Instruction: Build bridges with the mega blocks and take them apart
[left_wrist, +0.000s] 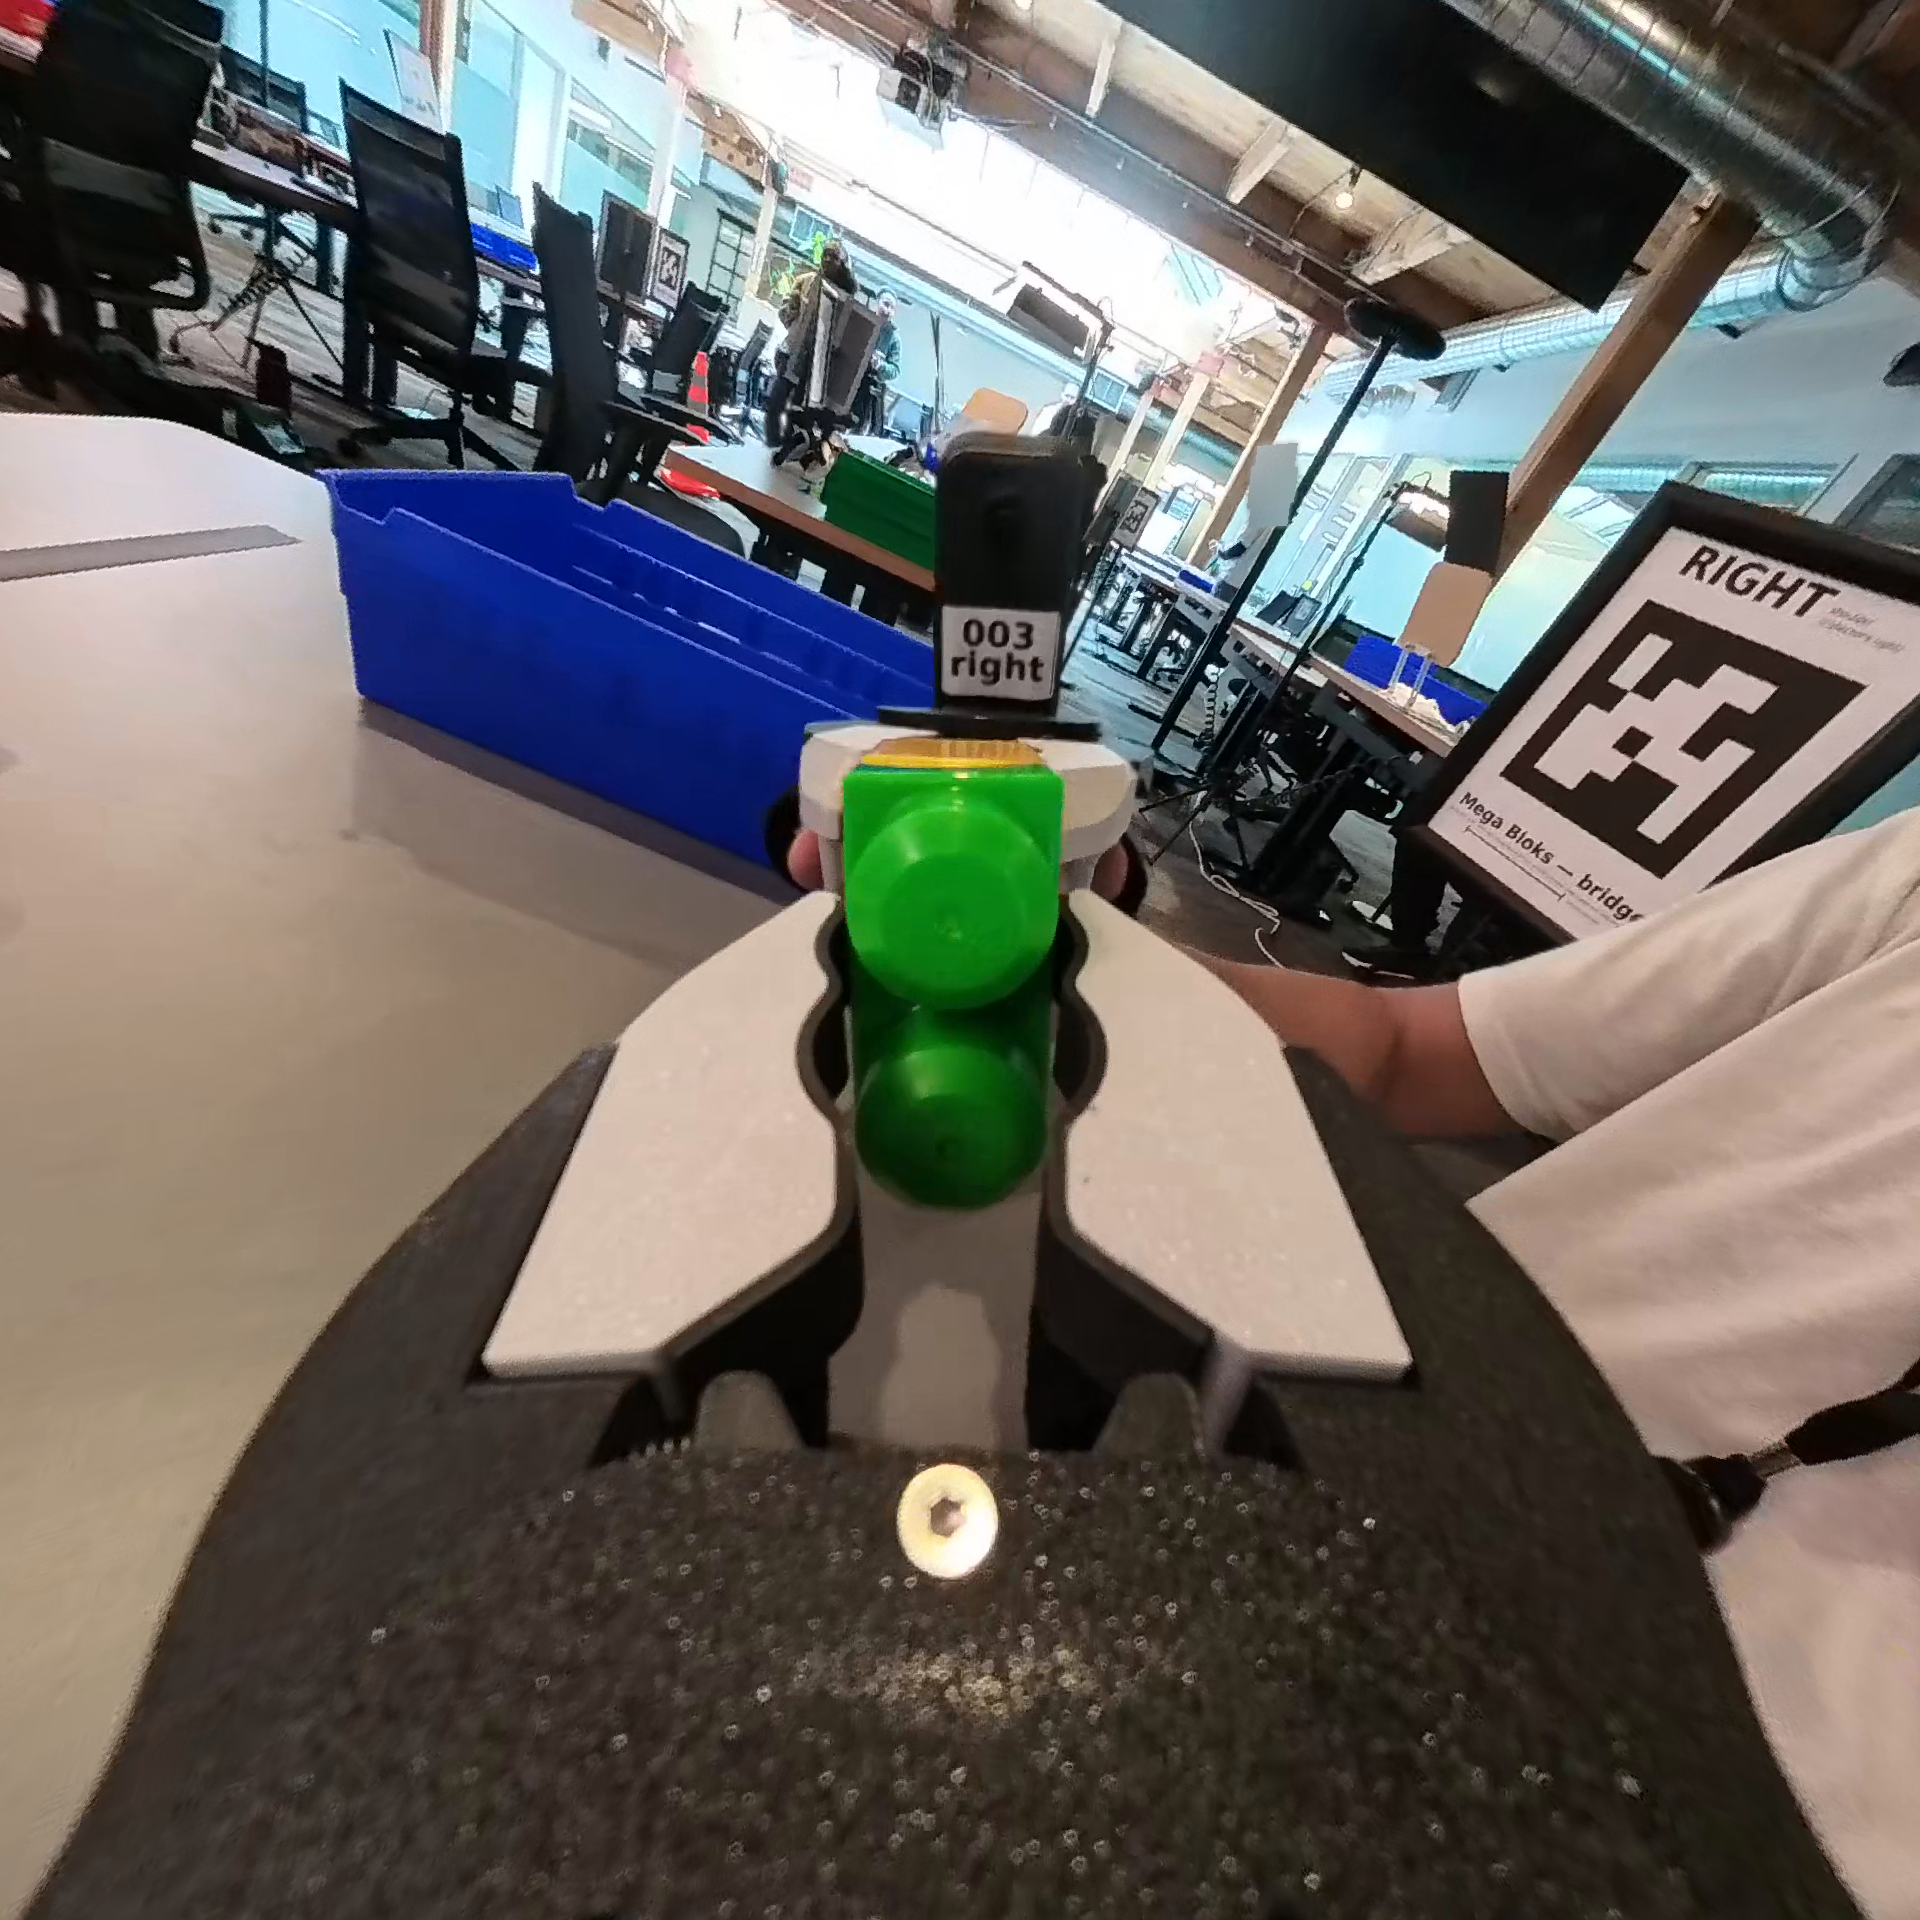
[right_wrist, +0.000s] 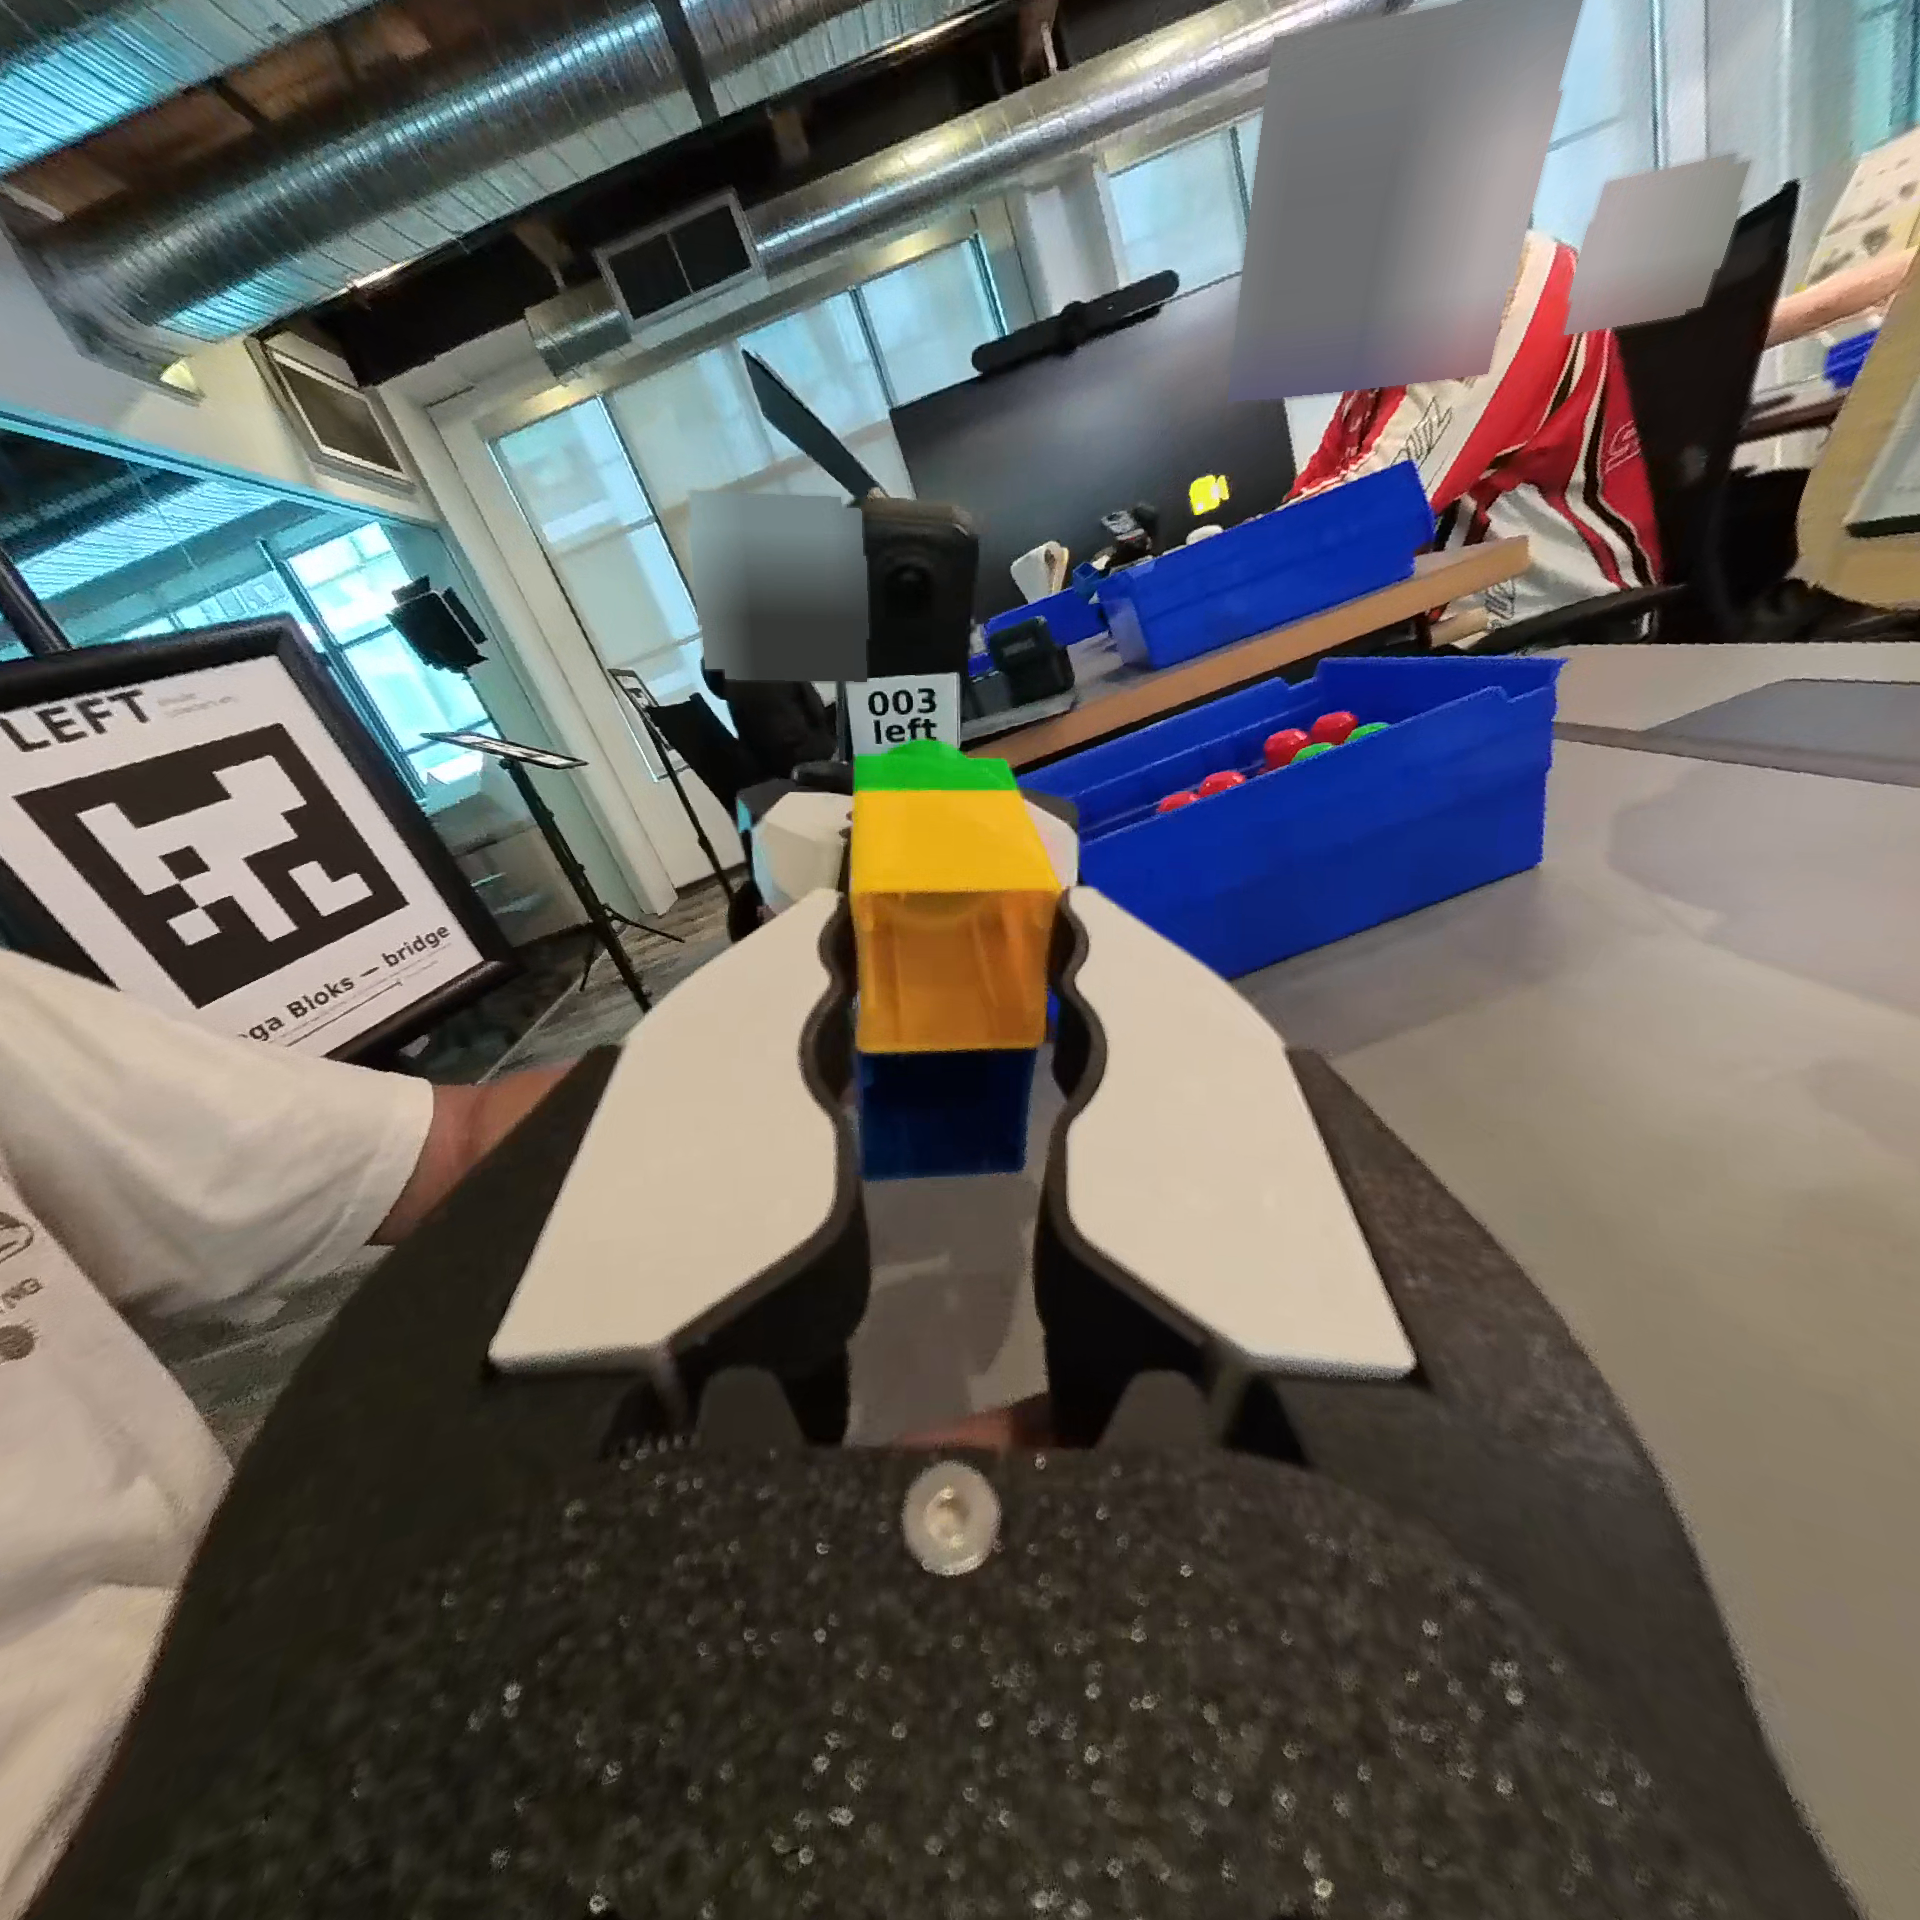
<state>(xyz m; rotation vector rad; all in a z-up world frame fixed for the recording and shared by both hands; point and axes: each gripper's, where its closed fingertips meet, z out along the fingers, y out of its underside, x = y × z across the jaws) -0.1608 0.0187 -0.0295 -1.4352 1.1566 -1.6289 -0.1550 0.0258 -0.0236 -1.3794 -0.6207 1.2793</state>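
In the left wrist view my left gripper (left_wrist: 951, 935) is shut on a green block (left_wrist: 951, 1091) whose two studs face the camera. A thin yellow edge (left_wrist: 956, 753) shows behind it, and the right gripper (left_wrist: 831, 774) faces me just beyond. In the right wrist view my right gripper (right_wrist: 951, 935) is shut on a yellow block (right_wrist: 951, 966), with a blue block (right_wrist: 940, 1117) directly under it. The green block (right_wrist: 925, 771) sits at the yellow block's far end, up against the left gripper (right_wrist: 795, 842). The joined blocks hang in the air between both grippers.
A blue bin (left_wrist: 582, 623) stands on the grey table (left_wrist: 208, 831). The right wrist view shows a blue bin (right_wrist: 1320, 831) holding red and green blocks (right_wrist: 1288, 743). Framed marker signs (left_wrist: 1704, 727) (right_wrist: 208, 831) stand beside the table. A white sleeve (left_wrist: 1714, 987) is close by.
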